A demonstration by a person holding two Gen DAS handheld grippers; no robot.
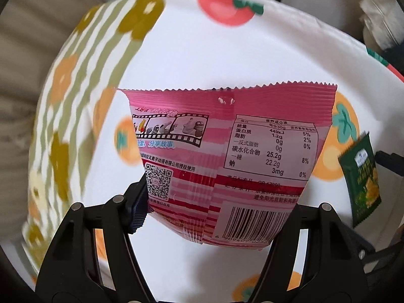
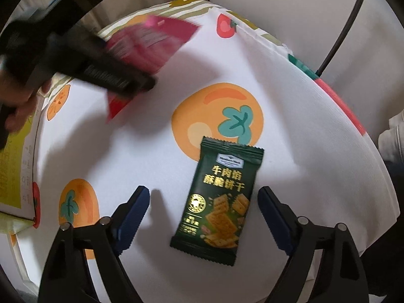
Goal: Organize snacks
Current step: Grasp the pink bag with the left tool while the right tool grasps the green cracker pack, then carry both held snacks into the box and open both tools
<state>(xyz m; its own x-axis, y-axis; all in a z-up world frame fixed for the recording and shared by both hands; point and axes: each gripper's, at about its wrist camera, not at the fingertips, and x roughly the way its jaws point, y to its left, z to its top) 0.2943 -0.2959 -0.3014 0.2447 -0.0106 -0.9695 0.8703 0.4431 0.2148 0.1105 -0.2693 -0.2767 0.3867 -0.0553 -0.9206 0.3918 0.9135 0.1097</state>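
- Left wrist view: the left gripper is pinching one pink snack packet by its lower edge, its two fingers pressing in on the packet's two sides.
- The packet is standing up off the table, its back face turned to the camera, showing one nutrition table, one QR code and one barcode, with the serrated top seal running straight across.
- Below it the tablecloth is lying white with printed fruits: one red one near the top and several orange ones around and under the packet; a striped, flowered band is running down the left side, blurred.
- One dark green biscuit packet is showing at the right edge, lying flat on the cloth, well apart from the pink one.
- Right wrist view: the right gripper is hanging spread over the same green biscuit packet, which is lying flat between its two blue-padded fingers; both pads are standing clear of the packet's sides, touching nothing.
- The packet is resting partly on one large orange fruit print of the tablecloth.
- At upper left the left gripper is appearing as a blurred black shape held by a hand, with the pink snack packet caught in it above the cloth.
- One yellow-green printed carton is sitting at the left edge.
- Count: two snack packets, two grippers.
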